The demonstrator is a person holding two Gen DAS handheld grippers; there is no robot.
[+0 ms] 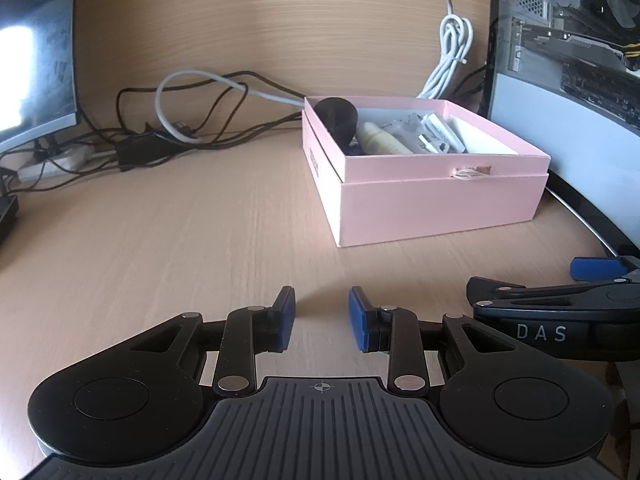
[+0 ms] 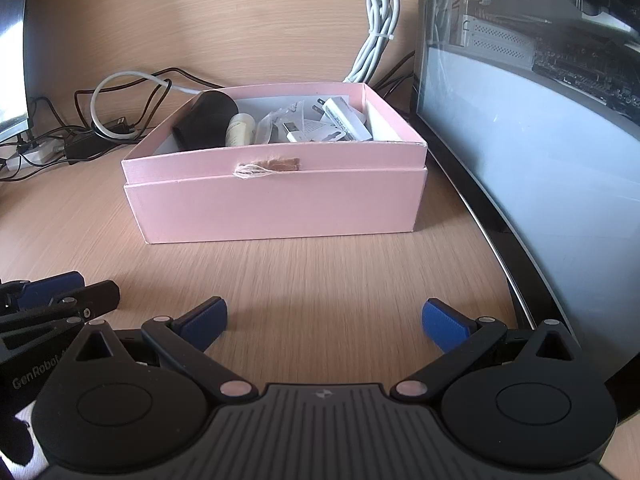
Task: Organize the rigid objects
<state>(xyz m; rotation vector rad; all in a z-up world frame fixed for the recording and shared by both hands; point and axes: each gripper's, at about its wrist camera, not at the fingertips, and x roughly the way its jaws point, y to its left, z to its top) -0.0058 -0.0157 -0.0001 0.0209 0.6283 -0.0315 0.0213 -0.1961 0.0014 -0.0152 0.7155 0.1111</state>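
Observation:
A pink open box (image 1: 436, 204) (image 2: 276, 204) stands on the wooden desk. It holds a black round object (image 1: 336, 116) (image 2: 210, 114), a cream bottle (image 1: 380, 140) (image 2: 240, 128), white chargers (image 1: 438, 134) (image 2: 344, 120) and plastic packets (image 2: 276, 124). My left gripper (image 1: 322, 316) is open and empty, low over the desk, in front of and left of the box. My right gripper (image 2: 324, 322) is wide open and empty, in front of the box. Each gripper shows at the edge of the other's view, the right one (image 1: 560, 304) and the left one (image 2: 52, 296).
A tangle of black and white cables (image 1: 160, 128) (image 2: 100, 120) lies at the back left by a monitor (image 1: 32, 72). A bundled white cable (image 1: 452, 52) (image 2: 378, 36) hangs behind the box. A computer case with a glass side (image 1: 568, 80) (image 2: 532, 120) stands at the right.

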